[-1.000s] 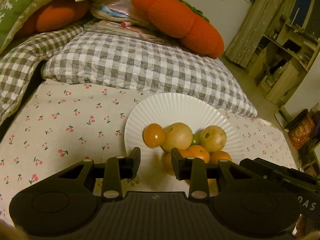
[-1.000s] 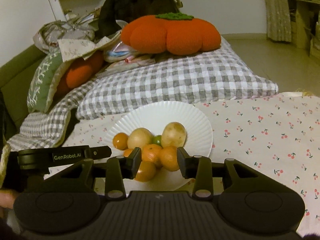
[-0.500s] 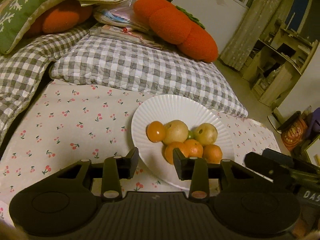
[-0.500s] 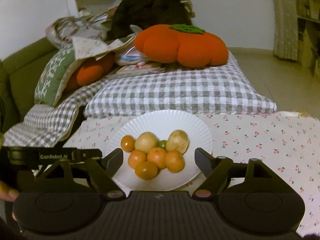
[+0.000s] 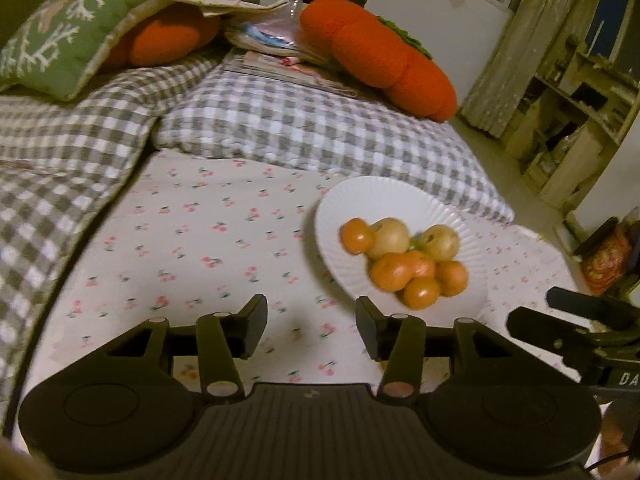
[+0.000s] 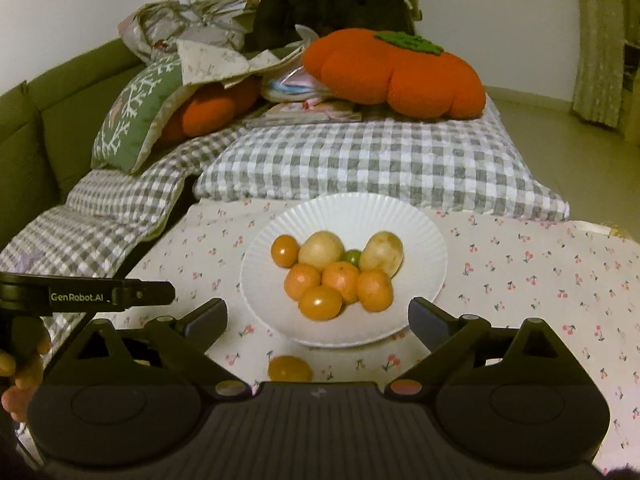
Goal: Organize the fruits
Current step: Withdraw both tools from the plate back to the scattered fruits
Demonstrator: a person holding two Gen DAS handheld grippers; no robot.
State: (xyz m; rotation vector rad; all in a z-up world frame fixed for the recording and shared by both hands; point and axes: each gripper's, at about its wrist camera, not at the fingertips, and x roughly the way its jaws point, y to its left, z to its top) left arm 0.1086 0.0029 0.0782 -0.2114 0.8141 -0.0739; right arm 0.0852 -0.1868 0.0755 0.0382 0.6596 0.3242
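A white ribbed plate (image 6: pixel 420 240) (image 5: pixel 344 208) sits on the cherry-print cloth and holds several orange fruits (image 6: pixel 340 280) (image 5: pixel 394 272), two yellowish round fruits (image 6: pixel 320 250) and a small green one (image 6: pixel 353 257). One orange fruit (image 6: pixel 290 369) lies on the cloth in front of the plate, between the jaws of my right gripper (image 6: pixel 318 318), which are opening wide with nothing pressed between them. My left gripper (image 5: pixel 311 326) hovers over the cloth left of the plate, jaws opening, nothing between them.
A grey checked pillow (image 6: pixel 368 160) lies behind the plate, with an orange pumpkin cushion (image 6: pixel 394 74) on it. A green cushion (image 5: pixel 76 40) and clutter are at the back left. Shelves (image 5: pixel 576 120) stand at the right. A hand (image 6: pixel 20 372) holds the other gripper.
My right gripper opened wide and drew back from the pile; an orange fruit now lies on the cloth in front of the plate. My left gripper moved left off the plate and opened somewhat.
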